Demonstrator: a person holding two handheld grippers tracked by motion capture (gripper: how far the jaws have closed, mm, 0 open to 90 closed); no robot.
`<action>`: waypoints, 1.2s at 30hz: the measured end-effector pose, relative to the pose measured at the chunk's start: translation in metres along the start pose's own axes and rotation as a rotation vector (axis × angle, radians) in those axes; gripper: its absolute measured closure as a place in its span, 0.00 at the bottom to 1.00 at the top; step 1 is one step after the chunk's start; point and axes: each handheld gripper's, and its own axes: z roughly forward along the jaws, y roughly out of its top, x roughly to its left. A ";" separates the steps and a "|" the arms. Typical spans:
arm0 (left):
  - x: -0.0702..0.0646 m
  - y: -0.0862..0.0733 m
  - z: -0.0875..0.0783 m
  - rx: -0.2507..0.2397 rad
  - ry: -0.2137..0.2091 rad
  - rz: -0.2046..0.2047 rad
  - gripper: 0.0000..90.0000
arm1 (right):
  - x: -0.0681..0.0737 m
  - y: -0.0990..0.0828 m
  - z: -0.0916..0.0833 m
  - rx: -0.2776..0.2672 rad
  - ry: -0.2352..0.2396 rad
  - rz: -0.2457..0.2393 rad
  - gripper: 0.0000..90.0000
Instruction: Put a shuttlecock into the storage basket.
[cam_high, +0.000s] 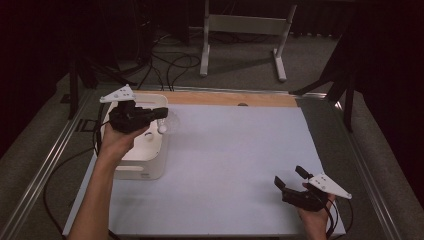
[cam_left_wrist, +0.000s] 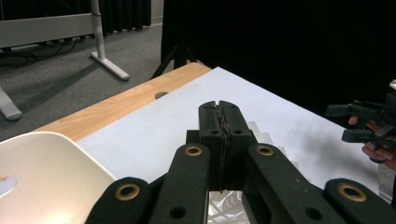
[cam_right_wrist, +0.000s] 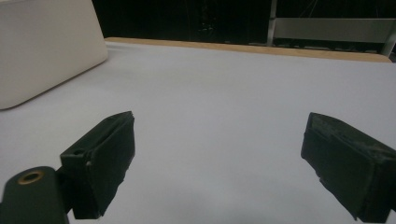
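At the near right edge of the counter (cam_high: 225, 165), the right tongs (cam_high: 290, 177) rest low in the person's hand, jaws spread wide with nothing between them; in the right gripper view they frame bare pale counter, with the box's side at the far left. The left tongs (cam_high: 162, 112) are farther off at the left, held above the white box (cam_high: 150, 167) by a hand whose forearm (cam_high: 95, 200) comes up from the near edge. Their jaws are pressed together, meeting along a thin seam in the left gripper view (cam_left_wrist: 219, 123), and whether anything thin is caught in that seam cannot be told. Just beside their tips in the high view sits a small white ball (cam_high: 162, 128) over the box's right rim, beside a faint clear round shape; whether the tongs touch either is unclear. The box stands at the counter's left edge, well apart from the right tongs. Beyond the pale mat runs a wooden strip (cam_high: 225, 98), then grey floor with cables (cam_high: 170, 62) and a white frame (cam_high: 245, 25).
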 end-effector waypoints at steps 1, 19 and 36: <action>0.001 0.000 -0.001 -0.001 0.003 -0.001 1.00 | 0.000 0.000 0.000 0.001 0.000 0.000 0.11; 0.010 -0.003 -0.012 -0.009 0.030 -0.007 1.00 | 0.000 0.000 0.000 0.001 -0.001 -0.001 0.11; 0.018 -0.008 -0.022 -0.003 0.067 -0.010 1.00 | 0.001 0.000 0.000 -0.001 0.001 0.004 0.11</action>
